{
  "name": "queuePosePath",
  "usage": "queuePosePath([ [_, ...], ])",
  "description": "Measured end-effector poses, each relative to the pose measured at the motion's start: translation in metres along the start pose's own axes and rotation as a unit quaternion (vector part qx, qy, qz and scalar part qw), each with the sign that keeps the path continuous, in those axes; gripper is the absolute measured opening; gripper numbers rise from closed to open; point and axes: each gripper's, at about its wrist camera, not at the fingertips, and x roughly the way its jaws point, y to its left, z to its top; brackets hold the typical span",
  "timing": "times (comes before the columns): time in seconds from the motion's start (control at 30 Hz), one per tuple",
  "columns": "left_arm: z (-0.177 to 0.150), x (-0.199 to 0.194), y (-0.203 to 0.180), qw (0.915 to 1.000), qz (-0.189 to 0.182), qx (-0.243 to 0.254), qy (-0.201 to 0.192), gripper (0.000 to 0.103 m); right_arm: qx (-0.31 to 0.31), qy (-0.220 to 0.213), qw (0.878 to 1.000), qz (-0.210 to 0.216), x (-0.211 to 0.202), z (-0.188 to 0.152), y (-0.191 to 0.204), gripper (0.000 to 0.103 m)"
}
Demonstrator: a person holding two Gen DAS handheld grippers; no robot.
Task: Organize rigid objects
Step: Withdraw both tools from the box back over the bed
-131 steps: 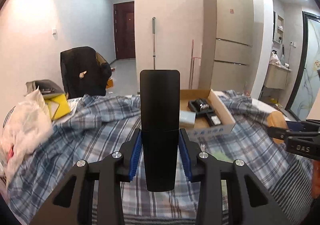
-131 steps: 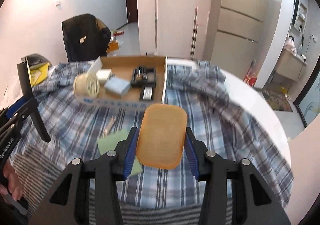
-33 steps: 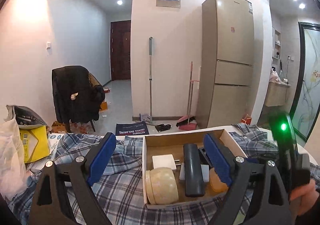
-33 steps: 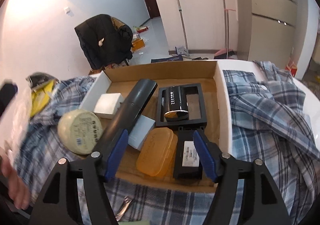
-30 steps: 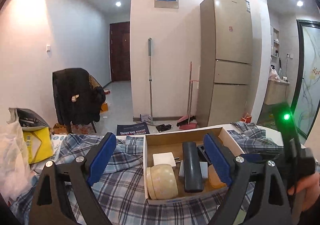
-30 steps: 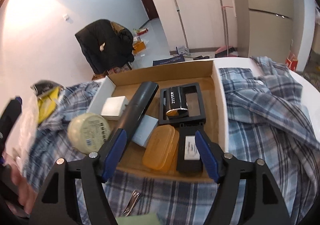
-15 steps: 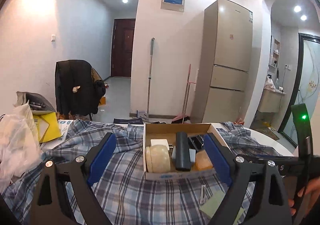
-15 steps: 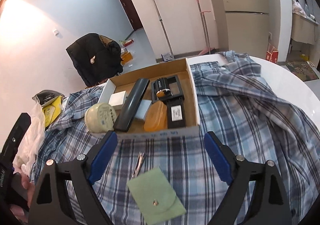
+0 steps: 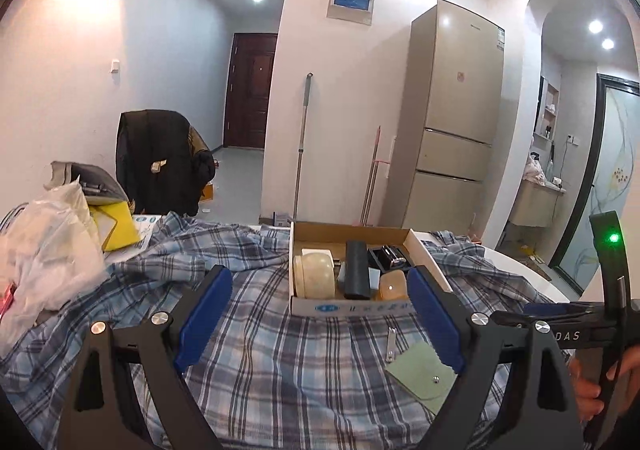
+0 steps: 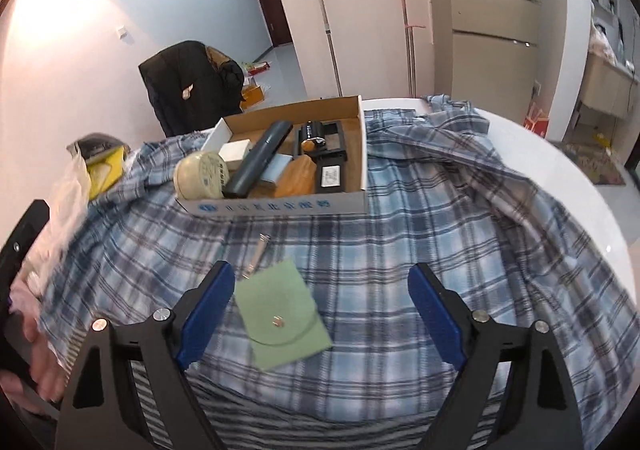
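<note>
1. Both the left tool (image 9: pixel 318 316) and the right tool (image 10: pixel 318 314) are spread wide and hold nothing.
2. A green pouch (image 10: pixel 282 320) lies on the plaid cloth (image 10: pixel 420 250) covering the counter, a nail clipper (image 10: pixel 256 256) just beyond it.
3. Farther away, the cardboard box (image 10: pixel 280 206) holds a black case (image 10: pixel 258 158), an orange box (image 10: pixel 296 180) and a cream tape roll (image 10: pixel 200 174).

Box (image 10: pixel 280 206) on cloth (image 10: pixel 420 250), pouch (image 10: pixel 282 320) before it.
Between them, probably a clipper (image 10: pixel 256 254); in box, roll (image 10: pixel 200 174) left of case (image 10: pixel 258 158).
</note>
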Motion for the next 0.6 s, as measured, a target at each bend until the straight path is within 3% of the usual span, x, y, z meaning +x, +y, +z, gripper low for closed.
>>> queuePosePath([
  [0.2, -0.005, 0.009, -0.008, 0.9999, -0.001, 0.005, 0.012, 0.091, -0.060, -0.018, 0.998, 0.023, 0.000, 0.001, -0.012, 0.088],
  [0.33, -0.006, 0.021, -0.015, 0.9997, 0.004, 0.017, 0.014, 0.091, -0.078, 0.000, 0.995, 0.068, 0.013, 0.007, -0.023, 0.088],
  [0.47, -0.007, 0.038, -0.010, 0.9993, -0.002, -0.008, 0.036, 0.091, -0.071, 0.007, 0.996, 0.050, 0.031, 0.009, -0.027, 0.088],
  [0.6, -0.013, 0.052, -0.014, 0.9984, 0.004, 0.004, 0.056, 0.091, -0.045, 0.008, 0.998, 0.044, 0.048, 0.007, -0.028, 0.088],
])
